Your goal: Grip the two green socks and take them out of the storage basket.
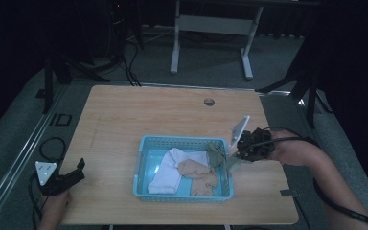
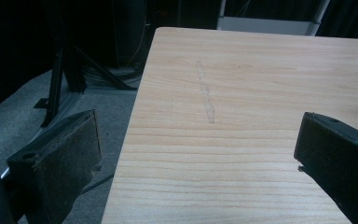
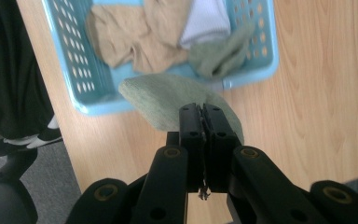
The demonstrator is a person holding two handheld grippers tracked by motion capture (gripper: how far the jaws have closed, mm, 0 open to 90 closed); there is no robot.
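High view: right gripper (image 1: 237, 155) at the blue basket's (image 1: 146, 142) right rim, jaws clamped on a green sock (image 1: 232, 163); left gripper (image 1: 76, 173) well apart on the worktop (image 1: 148, 110). Left gripper view: jaws wide apart, bare wood between. Right gripper view: jaws pressed together on the green sock, draped ahead over the basket rim.

A limp olive-green sock (image 3: 168, 100) hangs pinched, draped over the blue basket's (image 3: 70, 70) rim.
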